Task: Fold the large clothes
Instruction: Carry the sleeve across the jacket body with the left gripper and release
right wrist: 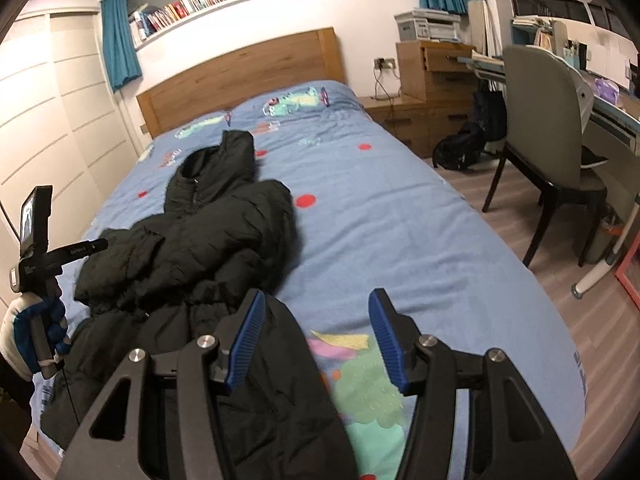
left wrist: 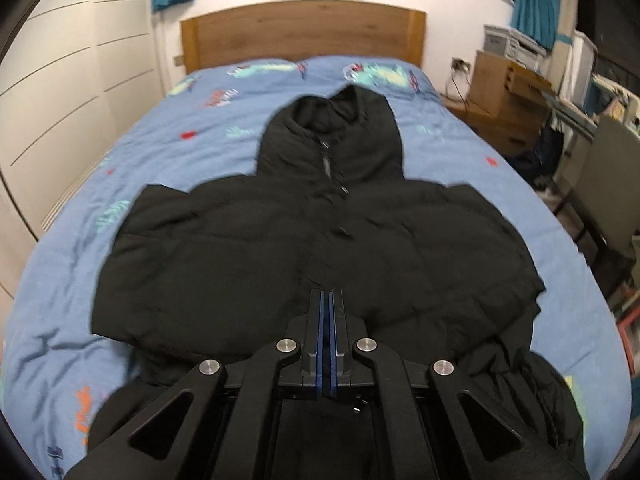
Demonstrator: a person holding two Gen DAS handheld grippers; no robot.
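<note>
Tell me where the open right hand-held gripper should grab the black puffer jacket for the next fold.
Judging by its pose, take the black puffer jacket at the hem edge lying just under the right hand-held gripper, coming from the foot of the blue bedspread; the edge is thin enough to pinch.

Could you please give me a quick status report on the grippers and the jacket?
Left gripper shut, empty, over the black jacket. Right gripper open, at the jacket's edge. Jacket spread on the blue bed, sleeves folded in. Nothing in the way.

The jacket (left wrist: 304, 240) is black. The bed cover (right wrist: 400, 220) is blue with red dots (and green cartoon shapes).
</note>
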